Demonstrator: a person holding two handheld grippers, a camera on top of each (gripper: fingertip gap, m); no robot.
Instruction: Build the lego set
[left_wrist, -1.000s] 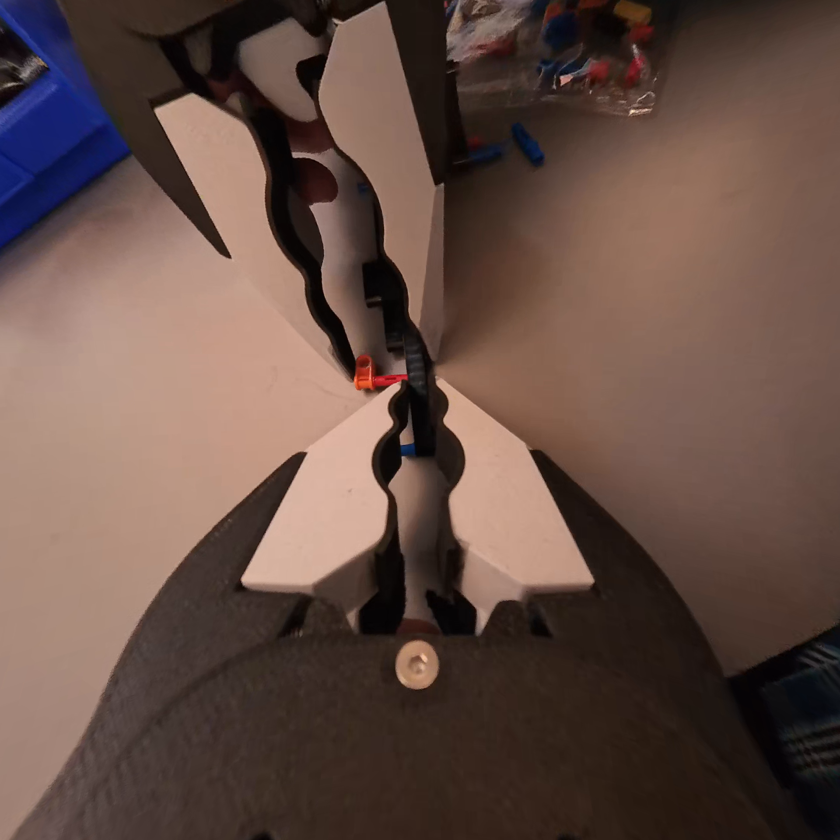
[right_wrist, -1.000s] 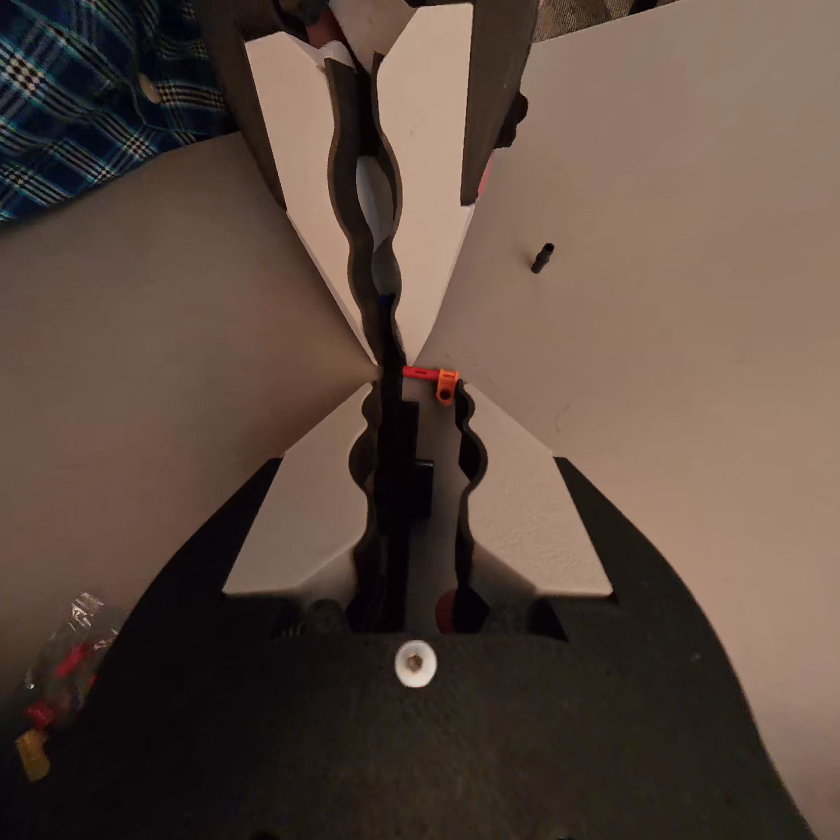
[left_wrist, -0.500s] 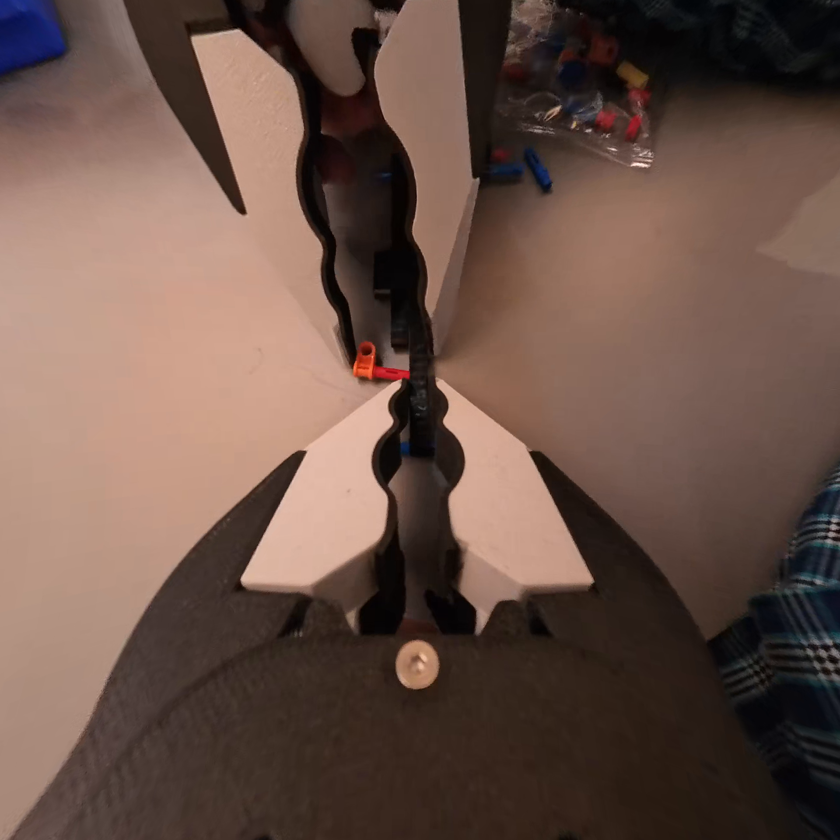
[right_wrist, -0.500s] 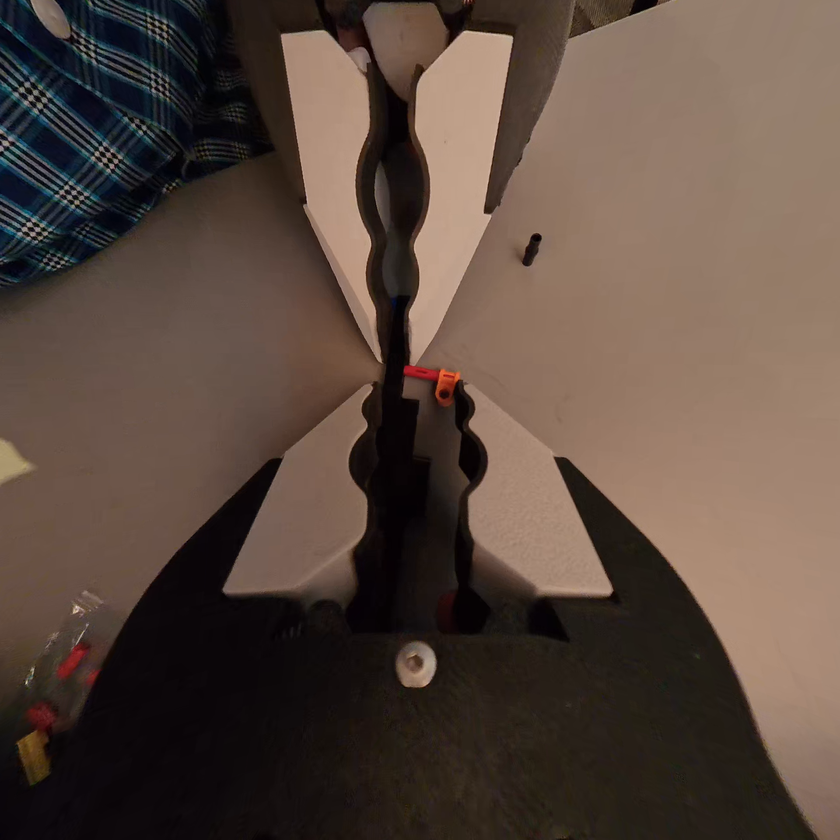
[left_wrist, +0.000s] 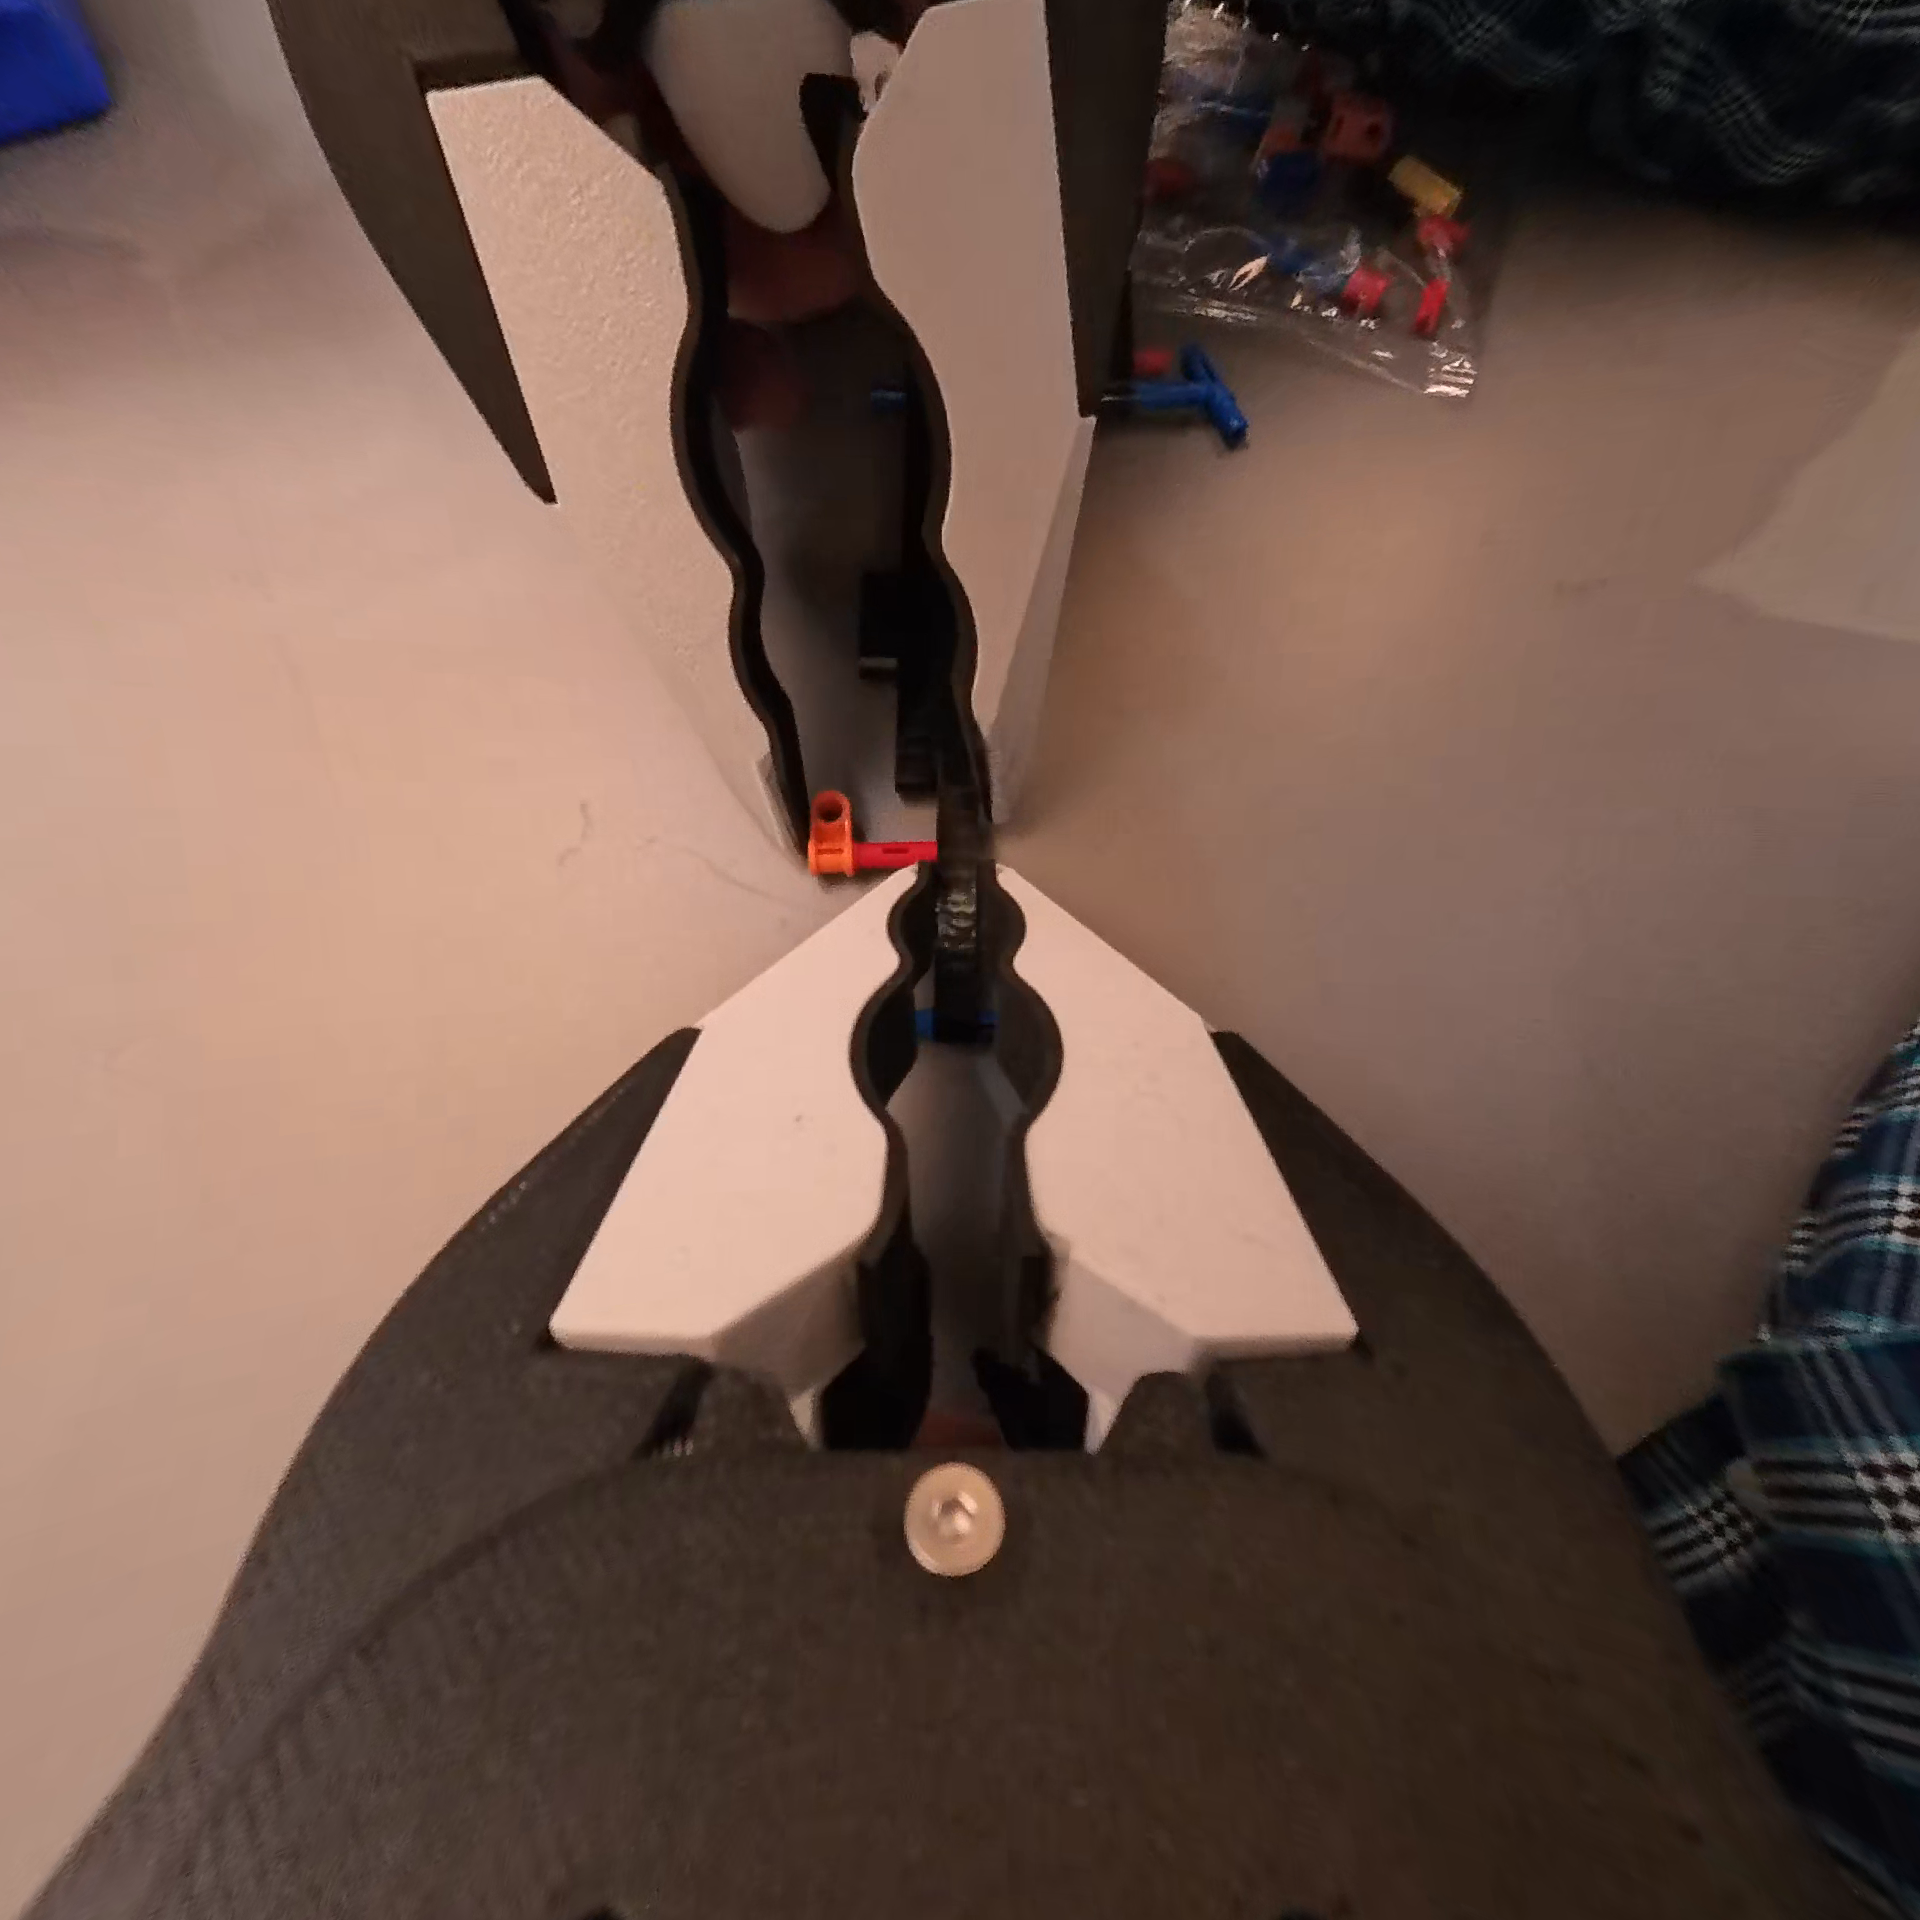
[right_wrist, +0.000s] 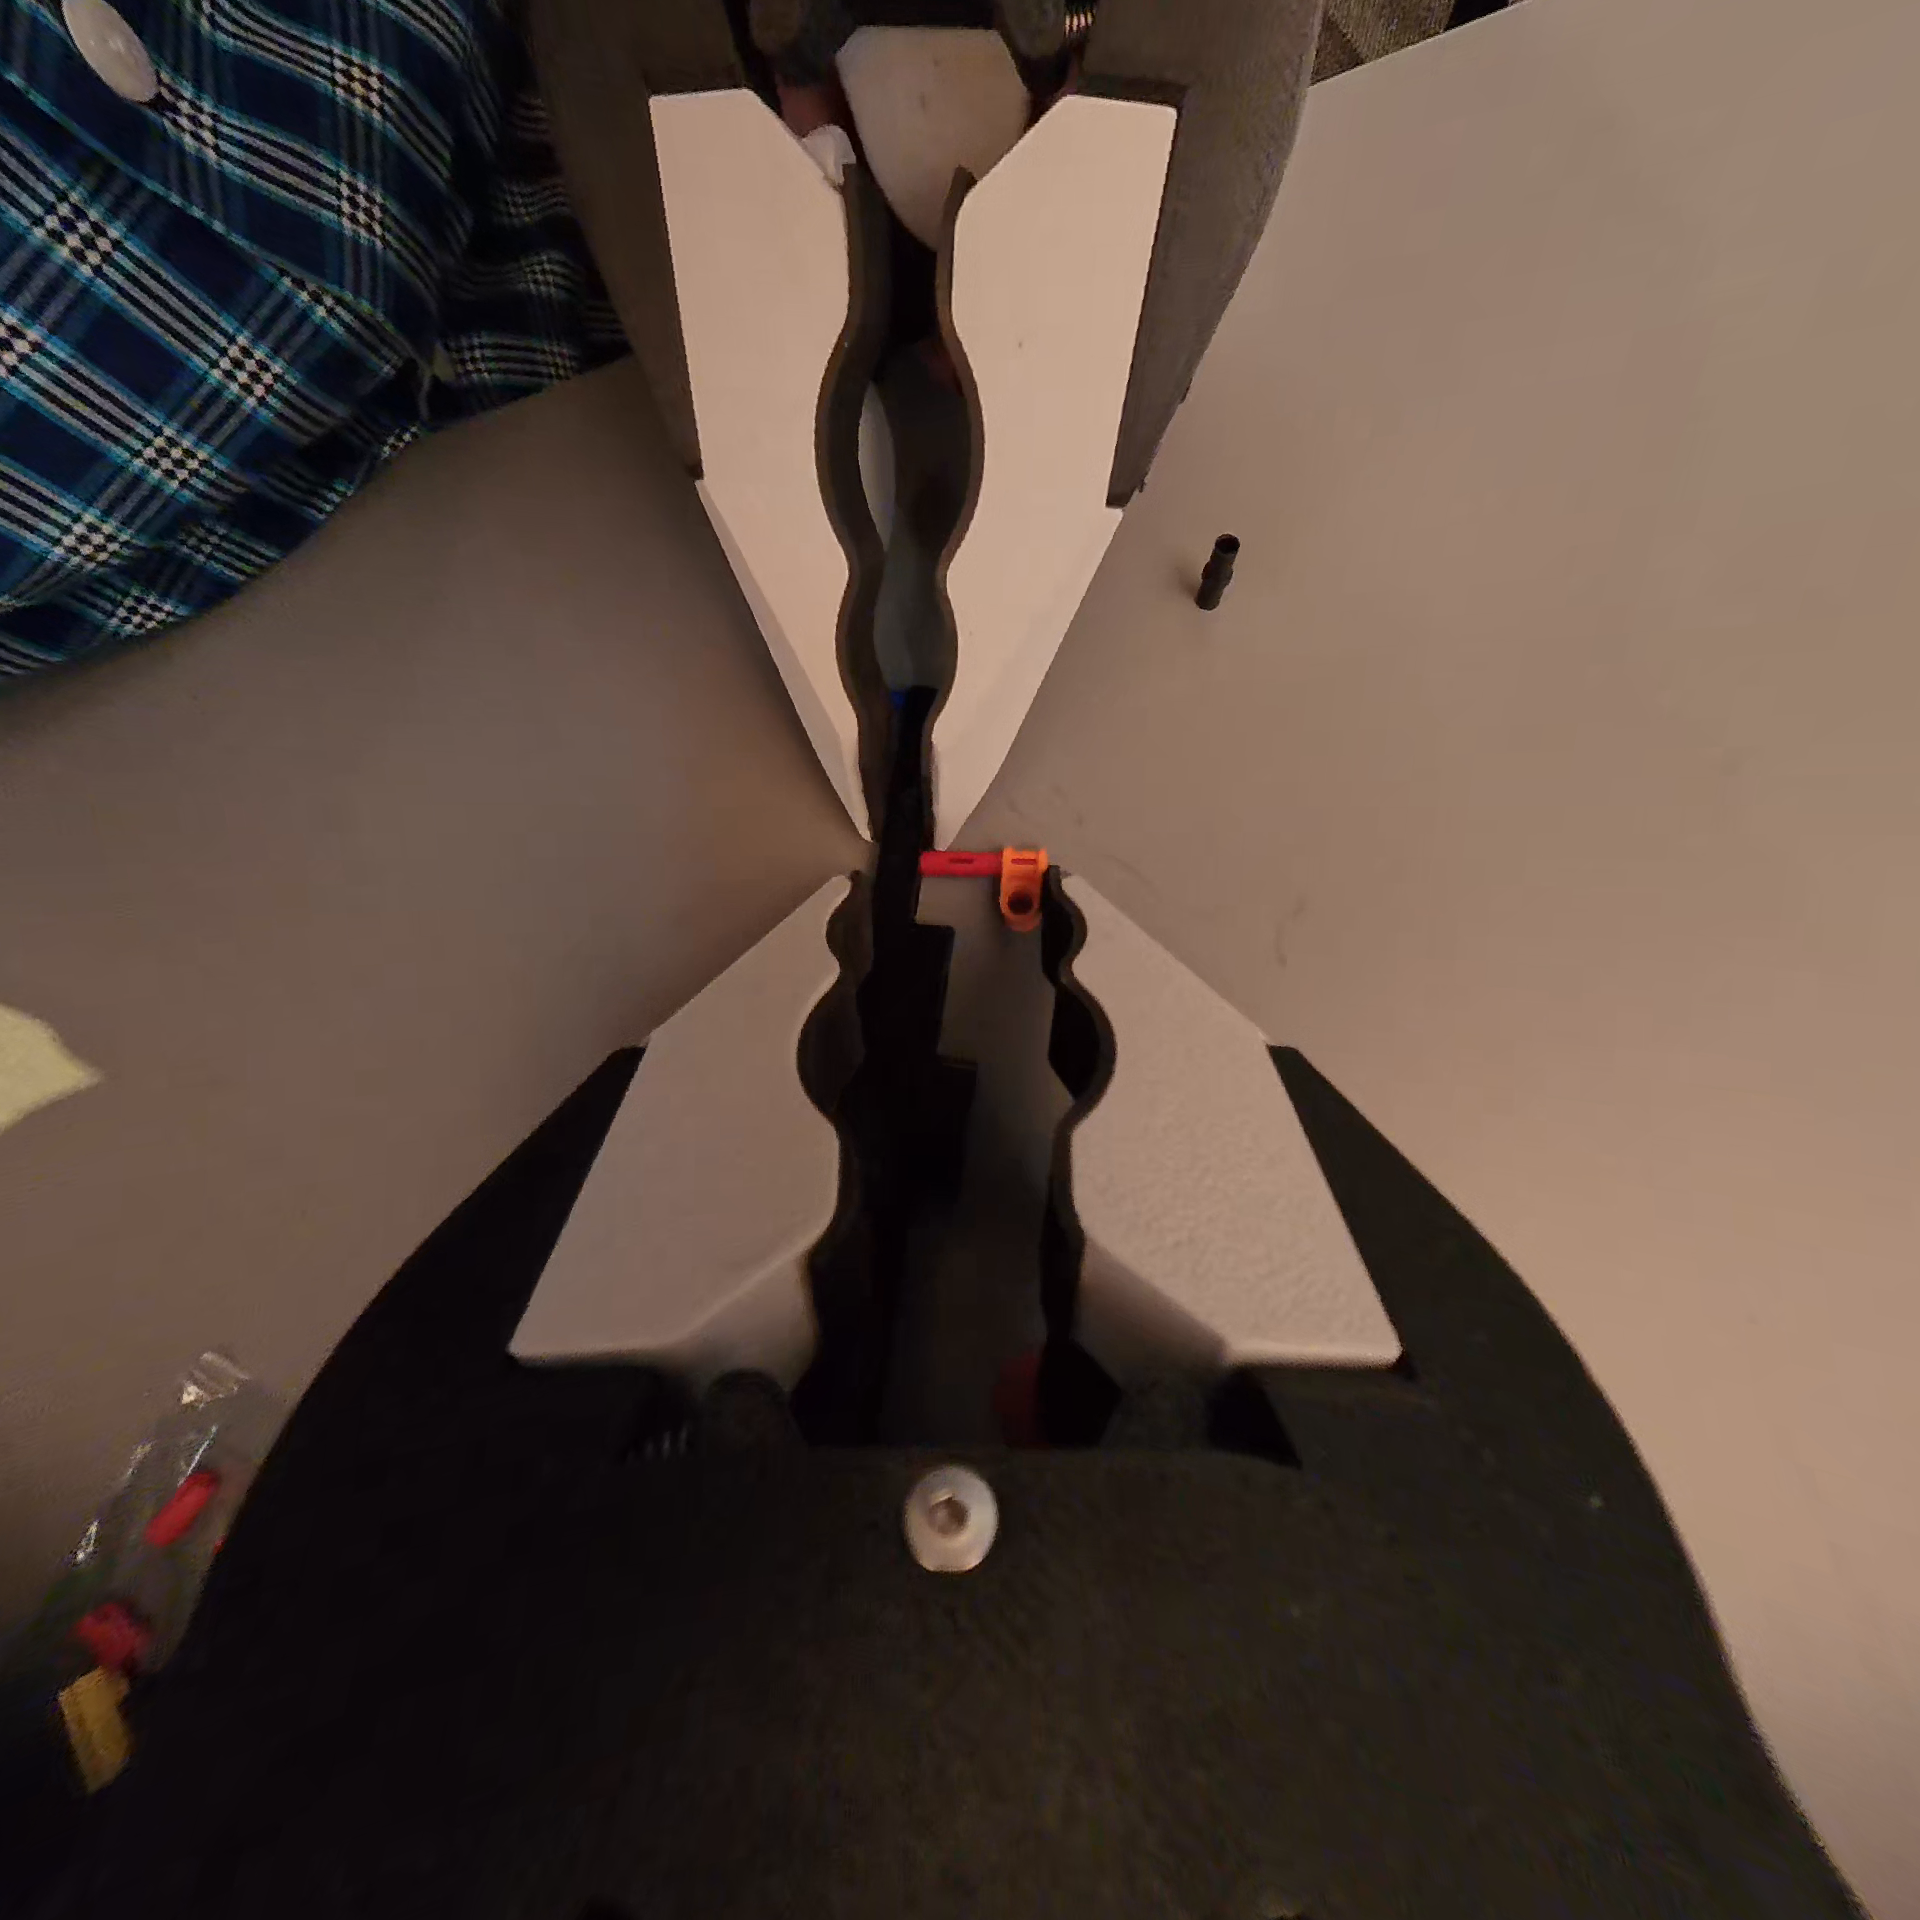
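Note:
The two grippers meet tip to tip over the table. My left gripper (left_wrist: 956, 883) is shut on one end of a thin black lego beam (left_wrist: 956, 935) that carries a blue pin (left_wrist: 956, 1023). My right gripper (right_wrist: 951, 883) holds the other end of the beam (right_wrist: 899, 987) against one finger. A red axle (right_wrist: 956, 862) sticks sideways out of the beam, with an orange connector (right_wrist: 1021, 883) on its end touching the right gripper's other fingertip. The axle (left_wrist: 894, 852) and connector (left_wrist: 831, 831) also show in the left wrist view.
A clear bag of coloured lego parts (left_wrist: 1309, 208) lies behind the right gripper and also shows in the right wrist view (right_wrist: 145, 1558). Loose blue pieces (left_wrist: 1184, 390) lie beside it. A small black pin (right_wrist: 1216, 571) lies on the white sheet (right_wrist: 1558, 727). A plaid sleeve (right_wrist: 208, 312) is close by. My two grippers' fingertips are within a few centimetres of each other.
Both grippers have swung together with the beam still held: the blue bin has slid out of the left wrist view and the plaid sleeve has come further in. The grips look unchanged.

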